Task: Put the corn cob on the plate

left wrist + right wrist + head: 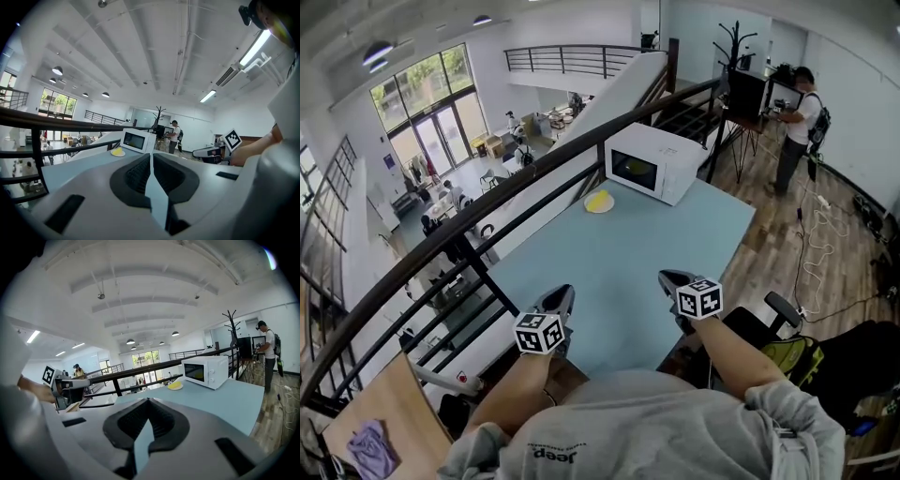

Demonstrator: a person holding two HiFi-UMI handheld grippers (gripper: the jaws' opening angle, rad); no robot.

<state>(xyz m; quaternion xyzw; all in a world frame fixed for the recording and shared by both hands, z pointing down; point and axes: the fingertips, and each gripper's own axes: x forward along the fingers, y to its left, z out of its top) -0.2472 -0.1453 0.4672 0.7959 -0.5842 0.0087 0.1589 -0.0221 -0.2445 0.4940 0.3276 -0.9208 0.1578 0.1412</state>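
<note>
One: Two grippers over the near end of the worktop (619,267). How do the jaws stand?

Two: Together, on both. The left gripper (151,158) has its pads closed on each other with nothing between them. The right gripper (147,402) reads the same in its own view: pads meeting at the tip, nothing gripped.

One: What lies closest to them?

Two: Bare, pale blue worktop. The grippers sit side by side, apart from each other, each at the end of one of the wearer's forearms (731,352).

One: Where is the corn cob?

Two: Well ahead of both pairs of jaws, at the far end of the worktop. The corn cob (601,199) shows only as a small yellow shape, too small to make out in detail, and it lies on the plate (591,209). From the left jaws it sits ahead and a little to the left. From the right jaws it sits ahead and a little to the right.

One: Anything next to it?

Two: A white microwave (652,164) stands just beside the plate, on the plate's right as the jaws look at it.

One: And farther out?

Two: A dark railing (487,202) runs along the worktop's left side, with a lower floor beyond it. Past the microwave, off to the right of the jaws, a person (794,127) stands at a desk near a black coat stand (736,42).
</note>
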